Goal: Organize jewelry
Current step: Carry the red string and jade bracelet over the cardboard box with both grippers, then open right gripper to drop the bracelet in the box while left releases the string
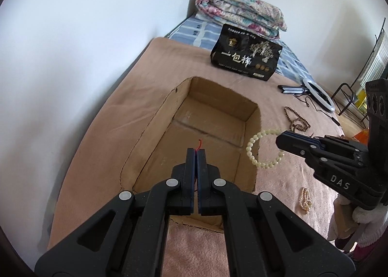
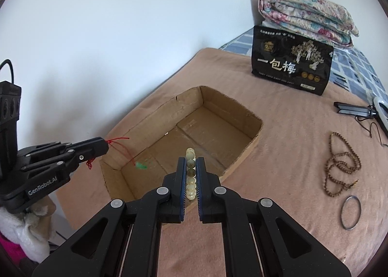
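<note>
An open cardboard box (image 1: 184, 97) (image 2: 218, 100) lies on the pink blanket. My left gripper (image 1: 196, 153) (image 2: 105, 147) is shut on a red cord (image 2: 118, 142) whose green pendant (image 2: 140, 165) hangs just inside the box's near left corner. My right gripper (image 2: 191, 162) (image 1: 278, 138) is shut on a pale cream bead bracelet (image 1: 253, 149) (image 2: 190, 153) held above the box's right edge. A brown bead necklace (image 2: 339, 163) (image 1: 297, 119), a metal bangle (image 2: 350, 212) and a pearl strand (image 1: 305, 200) lie on the blanket to the right.
A black snack bag (image 2: 291, 63) (image 1: 245, 55) stands behind the box. A folded floral quilt (image 2: 305, 17) lies at the bed's far end. A ring light with a black stand (image 1: 317, 95) lies at the right. A white wall runs along the left.
</note>
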